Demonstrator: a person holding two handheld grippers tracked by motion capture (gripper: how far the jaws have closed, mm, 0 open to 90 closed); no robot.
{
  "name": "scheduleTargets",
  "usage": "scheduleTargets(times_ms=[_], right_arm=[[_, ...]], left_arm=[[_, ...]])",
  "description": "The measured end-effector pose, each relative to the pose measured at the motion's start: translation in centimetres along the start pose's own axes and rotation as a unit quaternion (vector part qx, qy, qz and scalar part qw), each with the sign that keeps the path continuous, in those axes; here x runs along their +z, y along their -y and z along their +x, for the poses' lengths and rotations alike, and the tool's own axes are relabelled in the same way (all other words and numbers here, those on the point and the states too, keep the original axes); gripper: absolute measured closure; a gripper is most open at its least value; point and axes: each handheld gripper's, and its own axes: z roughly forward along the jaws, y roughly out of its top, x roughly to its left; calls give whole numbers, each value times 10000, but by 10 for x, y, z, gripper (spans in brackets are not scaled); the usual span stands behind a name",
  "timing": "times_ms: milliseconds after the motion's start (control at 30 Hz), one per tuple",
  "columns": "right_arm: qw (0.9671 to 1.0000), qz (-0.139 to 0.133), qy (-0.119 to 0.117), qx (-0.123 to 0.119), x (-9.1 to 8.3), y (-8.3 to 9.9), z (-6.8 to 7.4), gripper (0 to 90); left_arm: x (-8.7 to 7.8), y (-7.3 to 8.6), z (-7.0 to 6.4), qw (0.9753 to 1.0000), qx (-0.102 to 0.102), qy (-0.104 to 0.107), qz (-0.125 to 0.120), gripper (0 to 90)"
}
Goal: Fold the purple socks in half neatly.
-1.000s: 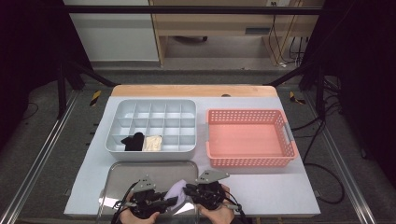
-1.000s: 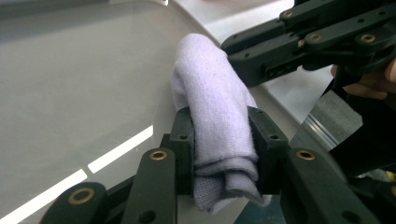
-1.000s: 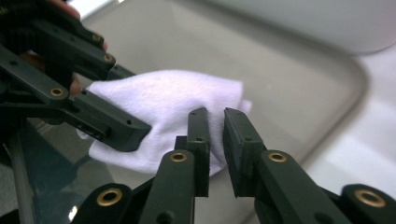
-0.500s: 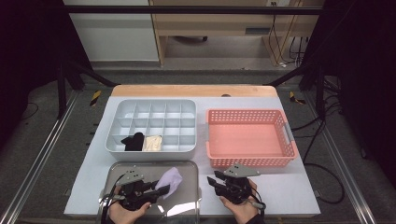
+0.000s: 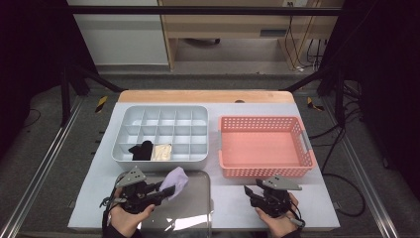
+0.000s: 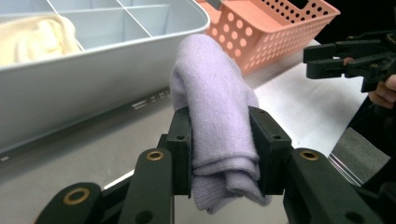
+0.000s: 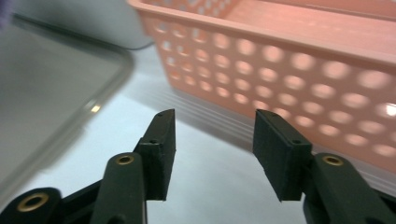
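Note:
A folded lilac cloth [image 6: 219,116] is clamped in my left gripper [image 6: 219,149], which is shut on it above the clear lid [image 5: 190,203] at the table's front left. From above, the lilac cloth [image 5: 175,181] sticks out of the left gripper [image 5: 159,192] toward the grey divided tray [image 5: 163,111]. That tray holds a black cloth [image 5: 141,150] and a cream cloth [image 5: 162,151] in its front compartments. My right gripper [image 7: 212,156] is open with nothing between its jaws, low over the white table just in front of the pink basket [image 7: 299,51]; the right gripper [image 5: 253,194] sits at the front right.
The pink basket [image 5: 302,144] stands empty to the right of the grey tray. The clear lid's edge [image 7: 70,93] lies left of my right gripper. White tabletop [image 5: 233,198] separates the two grippers.
Both grippers were together at the front centre on the lilac cloth. The right gripper let go and moved right; the left kept the cloth and moved left.

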Motion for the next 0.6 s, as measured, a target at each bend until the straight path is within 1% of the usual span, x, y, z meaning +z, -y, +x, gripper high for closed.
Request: scheduleTargets(times_ms=[100, 167, 267, 300, 333, 400, 467, 500, 567, 600], right_arm=[[9999, 42, 74, 81, -2, 3, -7, 465], [9999, 52, 95, 84, -2, 4, -8, 459], [9997, 55, 215, 39, -4, 5, -12, 429], [9997, 46, 224, 42, -5, 5, -13, 421], [9997, 46, 224, 42, -5, 5, -13, 421], [9995, 45, 303, 15, -5, 6, -14, 391], [9995, 43, 309, 13, -5, 7, -15, 377], [9995, 50, 321, 17, -5, 8, -15, 370], [9995, 40, 321, 2, -5, 8, -15, 360], [9995, 39, 318, -1, -5, 8, -15, 357]], left_arm=[[-1, -4, 3, 10000, 11, -52, 7, 632], [-1, -7, 4, 10000, 26, -74, 18, 632], [-2, -13, 6, 9999, 50, -116, 44, 630], [-3, -17, 7, 9998, 80, -156, 53, 630], [-3, -17, 7, 9998, 80, -156, 53, 630], [-2, -24, 11, 9997, 106, -226, 71, 629], [-2, -27, 12, 9996, 117, -249, 67, 629], [-1, -31, 14, 9995, 143, -287, 80, 628], [0, -36, 16, 9994, 133, -315, 53, 629], [1, -37, 16, 9994, 93, -320, 27, 629]])
